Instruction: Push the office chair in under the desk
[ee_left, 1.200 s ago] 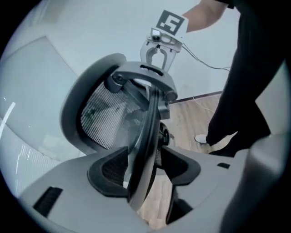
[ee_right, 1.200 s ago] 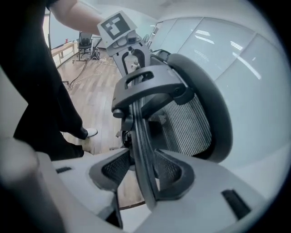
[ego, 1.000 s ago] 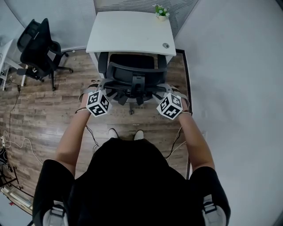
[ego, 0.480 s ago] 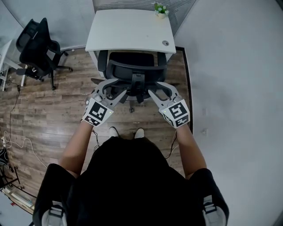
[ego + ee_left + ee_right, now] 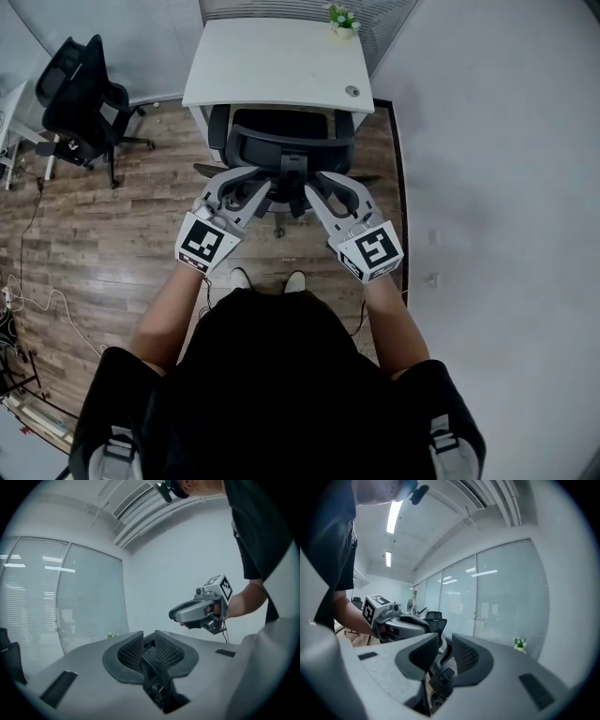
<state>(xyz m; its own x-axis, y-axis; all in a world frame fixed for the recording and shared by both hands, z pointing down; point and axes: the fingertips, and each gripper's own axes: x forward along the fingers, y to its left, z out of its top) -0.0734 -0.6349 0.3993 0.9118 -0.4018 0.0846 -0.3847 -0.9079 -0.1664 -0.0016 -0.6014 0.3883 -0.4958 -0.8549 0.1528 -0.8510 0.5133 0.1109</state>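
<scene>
Item: office chair [image 5: 281, 141], upper centre, seat partly under white table [image 5: 272, 66].
Left hand-held gripper [image 5: 149, 645], right hand-held gripper [image 5: 444, 651]: jaws part-open, closing, chair-back strut [image 5: 157, 679] between each.
Risk: uneven push swivels chair into table edge; an unfinished grip may slip.

Head view from above; both gripper views close behind chair [image 5: 281, 150].

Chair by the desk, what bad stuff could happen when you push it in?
The left gripper and right gripper are closing their jaws at the office chair's top edge, not clamped yet; it could slip free or swivel. Its armrests might bump the desk and shake the plant.
</scene>
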